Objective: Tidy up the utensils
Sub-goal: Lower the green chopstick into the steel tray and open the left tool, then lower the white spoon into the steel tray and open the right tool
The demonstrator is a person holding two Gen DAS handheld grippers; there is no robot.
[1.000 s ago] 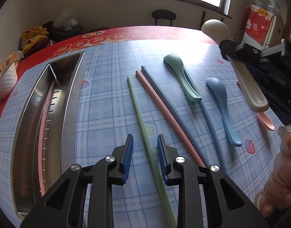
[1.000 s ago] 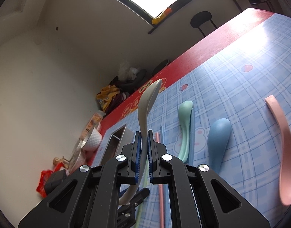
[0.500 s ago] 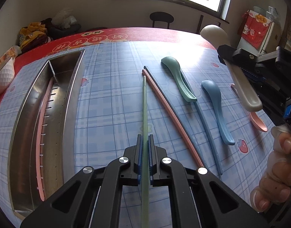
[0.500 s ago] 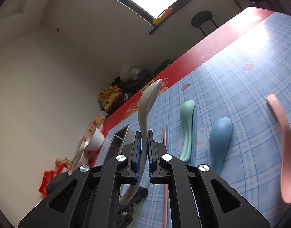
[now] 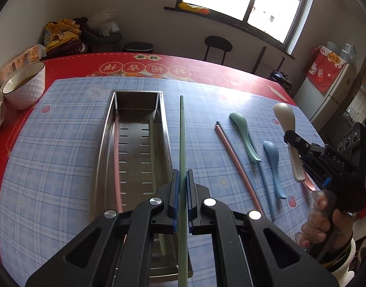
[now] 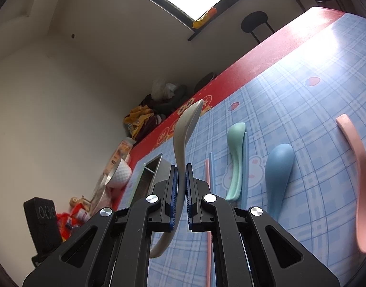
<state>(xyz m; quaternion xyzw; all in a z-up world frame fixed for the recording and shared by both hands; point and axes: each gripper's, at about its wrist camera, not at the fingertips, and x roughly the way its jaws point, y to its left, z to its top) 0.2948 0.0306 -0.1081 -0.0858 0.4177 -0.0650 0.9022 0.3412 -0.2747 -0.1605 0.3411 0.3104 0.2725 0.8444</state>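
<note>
Jaws, left: pressed together on the green chopstick (image 5: pixel 182 143); it is pinched partway along its length by the left gripper (image 5: pixel 181 191), so most of it projects forward, clear of the mat.
Jaws, right: clamped on the cream spoon (image 6: pixel 183 143) at its handle by the right gripper (image 6: pixel 180 191); the bowl is held raised, apparently parked until the tray is free.
Steel tray (image 5: pixel 106 129): placed lengthwise under and just left of the held chopstick; a pink chopstick (image 5: pixel 116 153) and a green one are already laid inside, so like pieces seem to be grouped there.
Blue checked mat (image 5: pixel 51 143): a pink chopstick (image 5: pixel 238 165), a blue chopstick, a green spoon (image 5: pixel 245 138), a blue spoon (image 5: pixel 273 165) and a pink spoon (image 6: pixel 359 179) are still left unsorted to the right.
White bowl (image 5: pixel 25 86): set at the far left, well apart from the work.
</note>
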